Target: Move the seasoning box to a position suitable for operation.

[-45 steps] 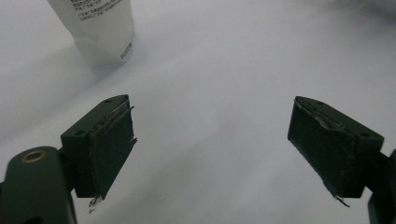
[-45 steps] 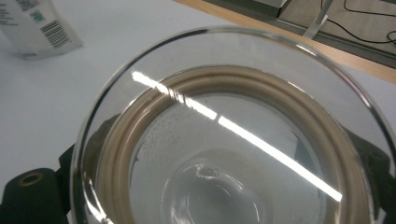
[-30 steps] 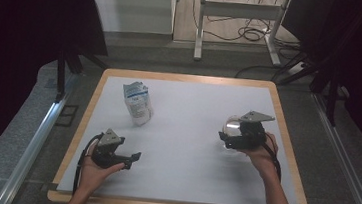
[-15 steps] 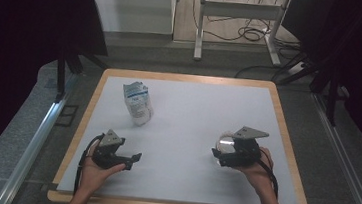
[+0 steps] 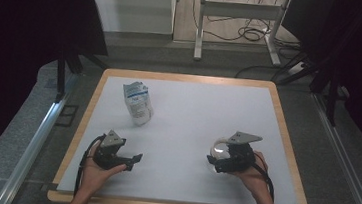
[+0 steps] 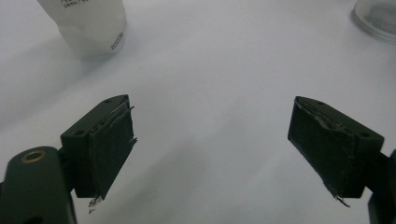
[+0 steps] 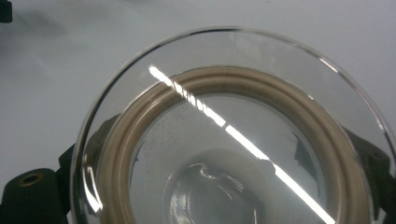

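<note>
Since a second ago, the right gripper (image 5: 216, 161) has come nearer to the person and a bit to the left, carrying the glass lid (image 5: 219, 150) with it. The left gripper (image 5: 132, 160) has stayed put.

Up close in the right gripper view, the black jaws sit on both sides of the glass lid (image 7: 233, 140), squeezing its knob, so the claw is closed on it. The lid is at the near right of the white mat (image 5: 193, 108), held by the person's right hand (image 5: 252, 176). I cannot tell if it is touching the mat or held just above it.

The lid looks hard, smooth and slippery, and it would break if dropped. It seems a little heavy for its size. The tan rubber ring (image 7: 140, 121) inside the rim looks soft and grippy. The knob in the middle looks like the best place to hold it.

It is round, so it has no long side. Its flat face is tipped up toward the claw's camera.

The left gripper's jaws stand wide apart and hold nothing. A white packet (image 5: 137, 103) lies well apart at the far left, pointing near to far.
</note>
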`<state>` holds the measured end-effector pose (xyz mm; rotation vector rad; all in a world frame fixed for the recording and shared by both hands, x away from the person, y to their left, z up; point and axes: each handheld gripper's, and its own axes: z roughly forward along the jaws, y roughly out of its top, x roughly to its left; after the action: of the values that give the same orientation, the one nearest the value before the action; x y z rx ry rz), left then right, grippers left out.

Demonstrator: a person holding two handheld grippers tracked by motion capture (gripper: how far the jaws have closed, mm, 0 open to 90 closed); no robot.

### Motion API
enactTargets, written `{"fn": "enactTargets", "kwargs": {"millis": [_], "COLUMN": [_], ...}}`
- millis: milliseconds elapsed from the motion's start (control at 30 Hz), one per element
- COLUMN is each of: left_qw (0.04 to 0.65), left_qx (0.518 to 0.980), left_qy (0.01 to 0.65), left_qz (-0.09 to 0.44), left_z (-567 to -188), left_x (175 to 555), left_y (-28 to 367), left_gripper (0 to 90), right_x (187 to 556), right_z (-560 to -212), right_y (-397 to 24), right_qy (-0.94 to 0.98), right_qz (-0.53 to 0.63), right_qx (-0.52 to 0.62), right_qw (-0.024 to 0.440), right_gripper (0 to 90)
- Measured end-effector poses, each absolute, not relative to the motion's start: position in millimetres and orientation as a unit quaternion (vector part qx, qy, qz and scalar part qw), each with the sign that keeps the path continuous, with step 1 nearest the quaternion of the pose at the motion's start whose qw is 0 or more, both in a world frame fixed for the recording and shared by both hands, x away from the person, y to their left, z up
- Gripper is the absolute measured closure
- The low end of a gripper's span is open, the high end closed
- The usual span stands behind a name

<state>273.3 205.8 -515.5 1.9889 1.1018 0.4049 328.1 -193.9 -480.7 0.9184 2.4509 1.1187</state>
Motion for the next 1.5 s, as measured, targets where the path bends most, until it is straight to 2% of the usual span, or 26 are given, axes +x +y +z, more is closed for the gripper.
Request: {"fn": "enactTargets", "kwargs": {"millis": [433, 533, 667, 900, 1033, 1100, 1133, 1167, 1200, 1267, 1300, 1333, 1367, 1400, 1433, 1500], "left_qw": [0.402, 0.403, 0.403, 0.414, 0.419, 0.420, 0.420, 0.419, 0.419, 0.417, 0.417, 0.417, 0.417, 0.417, 0.417, 0.416], "left_qx": [0.789, 0.788, 0.787, 0.779, 0.777, 0.777, 0.778, 0.778, 0.778, 0.780, 0.780, 0.780, 0.780, 0.780, 0.780, 0.781], "left_qy": [0.436, 0.436, 0.437, 0.436, 0.436, 0.437, 0.437, 0.438, 0.438, 0.437, 0.438, 0.438, 0.438, 0.438, 0.438, 0.438], "left_qz": [0.161, 0.161, 0.167, 0.178, 0.173, 0.169, 0.167, 0.165, 0.162, 0.161, 0.160, 0.160, 0.160, 0.159, 0.159, 0.159], "left_z": [-516.7, -516.7, -516.9, -517.4, -516.9, -516.8, -517.0, -517.3, -517.8, -518.7, -519.2, -519.2, -519.4, -519.5, -519.6, -519.9], "left_x": [272.9, 272.4, 272.5, 271.3, 270.9, 270.7, 270.8, 270.8, 270.9, 271.1, 271.3, 271.3, 271.4, 271.4, 271.5, 271.5], "left_y": [204.3, 203.9, 204.3, 203.8, 203.6, 203.3, 203.2, 203.0, 202.6, 201.9, 201.2, 201.2, 201.1, 201.1, 201.1, 201.3], "left_gripper": [14.5, 14.5, 14.0, 11.9, 12.1, 12.9, 14.0, 14.0, 14.4, 14.7, 14.8, 14.9, 14.9, 14.9, 15.0, 15.0], "right_x": [328.9, 327.6, 322.7, 310.8, 302.1, 298.3, 295.1, 295.1, 293.6, 289.8, 286.6, 286.6, 283.3, 283.3, 280.4, 279.0], "right_z": [-486.9, -485.0, -475.5, -453.6, -442.7, -439.5, -438.3, -438.3, -438.6, -439.7, -441.0, -441.0, -441.9, -441.9, -441.2, -440.4], "right_y": [-194.7, -194.8, -199.1, -214.4, -229.7, -238.7, -247.0, -247.0, -250.6, -257.5, -262.9, -262.9, -266.9, -266.9, -270.1, -271.3], "right_qy": [0.848, 0.845, 0.833, 0.801, 0.773, 0.764, 0.760, 0.760, 0.757, 0.750, 0.749, 0.749, 0.748, 0.748, 0.747, 0.747], "right_qz": [0.397, 0.398, 0.413, 0.468, 0.506, 0.516, 0.520, 0.520, 0.519, 0.520, 0.517, 0.517, 0.515, 0.515, 0.518, 0.518], "right_qx": [0.317, 0.321, 0.326, 0.323, 0.328, 0.331, 0.336, 0.336, 0.344, 0.355, 0.360, 0.360, 0.363, 0.363, 0.361, 0.360], "right_qw": [0.148, 0.158, 0.171, 0.185, 0.196, 0.200, 0.199, 0.199, 0.199, 0.203, 0.206, 0.206, 0.208, 0.208, 0.208, 0.208], "right_gripper": [10.6, 6.7, 4.8, 7.1, 19.6, 30.4, 39.9, 39.9, 44.2, 56.4, 69.2, 69.2, 80.1, 80.1, 89.3, 90.0]}}
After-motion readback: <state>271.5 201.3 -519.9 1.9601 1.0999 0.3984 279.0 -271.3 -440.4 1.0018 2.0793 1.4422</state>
